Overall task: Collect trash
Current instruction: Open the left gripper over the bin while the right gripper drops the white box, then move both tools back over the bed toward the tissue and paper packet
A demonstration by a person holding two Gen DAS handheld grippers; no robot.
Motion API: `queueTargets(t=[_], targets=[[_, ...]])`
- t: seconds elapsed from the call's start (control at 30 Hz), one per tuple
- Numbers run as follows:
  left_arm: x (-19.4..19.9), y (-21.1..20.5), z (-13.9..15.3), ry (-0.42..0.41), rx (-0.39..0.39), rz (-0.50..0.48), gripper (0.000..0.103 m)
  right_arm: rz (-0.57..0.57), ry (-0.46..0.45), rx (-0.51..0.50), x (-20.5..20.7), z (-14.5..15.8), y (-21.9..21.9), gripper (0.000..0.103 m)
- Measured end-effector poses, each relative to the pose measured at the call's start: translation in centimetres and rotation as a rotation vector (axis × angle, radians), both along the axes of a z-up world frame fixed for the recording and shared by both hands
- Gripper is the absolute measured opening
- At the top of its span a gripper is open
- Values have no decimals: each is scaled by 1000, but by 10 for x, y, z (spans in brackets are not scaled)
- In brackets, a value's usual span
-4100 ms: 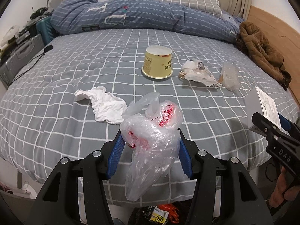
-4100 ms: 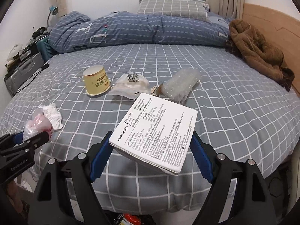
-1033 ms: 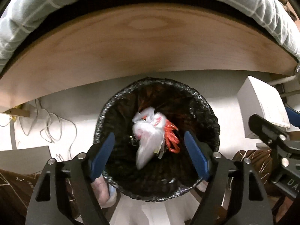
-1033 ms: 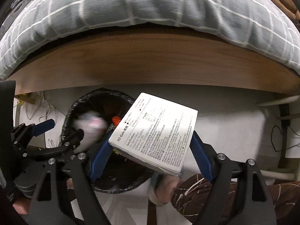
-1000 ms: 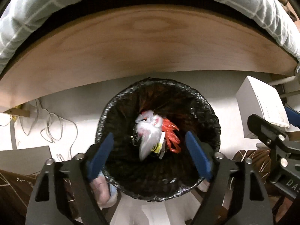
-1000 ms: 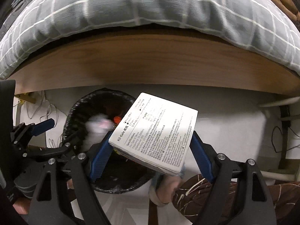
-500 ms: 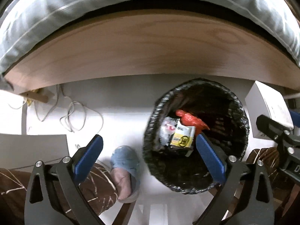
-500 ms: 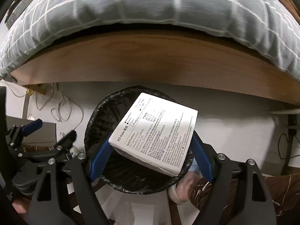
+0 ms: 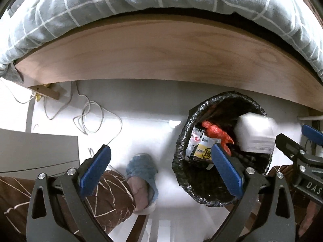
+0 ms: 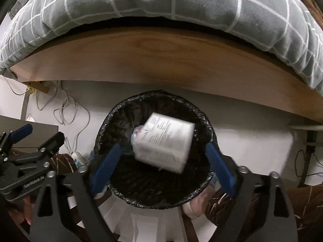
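I hold my right gripper spread wide directly over the trash bin, so the white box drops free into it. My left gripper, also unclenched and empty, hangs beside the bin, clear of the drop.

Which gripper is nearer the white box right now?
Right. The right gripper is open directly above the white box, which is over the bin. The left gripper is off to the bin's left, also open.
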State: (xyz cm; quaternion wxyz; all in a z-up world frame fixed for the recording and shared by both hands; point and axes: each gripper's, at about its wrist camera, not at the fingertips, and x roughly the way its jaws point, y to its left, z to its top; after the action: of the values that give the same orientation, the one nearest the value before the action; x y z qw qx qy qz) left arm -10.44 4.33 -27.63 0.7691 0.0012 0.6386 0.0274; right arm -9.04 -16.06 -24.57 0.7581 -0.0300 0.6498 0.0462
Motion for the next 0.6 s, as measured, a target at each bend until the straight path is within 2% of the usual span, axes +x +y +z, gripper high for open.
queueTargets(t=[0.13, 0.23, 0.4, 0.6], targets=[[3, 3, 14, -32, -3, 8, 97, -9, -57, -37, 4, 10, -1, 92], [6, 3, 35, -89, -13, 10, 97, -1, -110, -47, 10, 23, 1, 93], [12, 2, 70, -177, -41, 4, 97, 15, -265, -64, 15, 64, -1, 95], [21, 6, 110, -280, -59, 14, 97, 39, -401, -92, 16, 100, -3, 95]])
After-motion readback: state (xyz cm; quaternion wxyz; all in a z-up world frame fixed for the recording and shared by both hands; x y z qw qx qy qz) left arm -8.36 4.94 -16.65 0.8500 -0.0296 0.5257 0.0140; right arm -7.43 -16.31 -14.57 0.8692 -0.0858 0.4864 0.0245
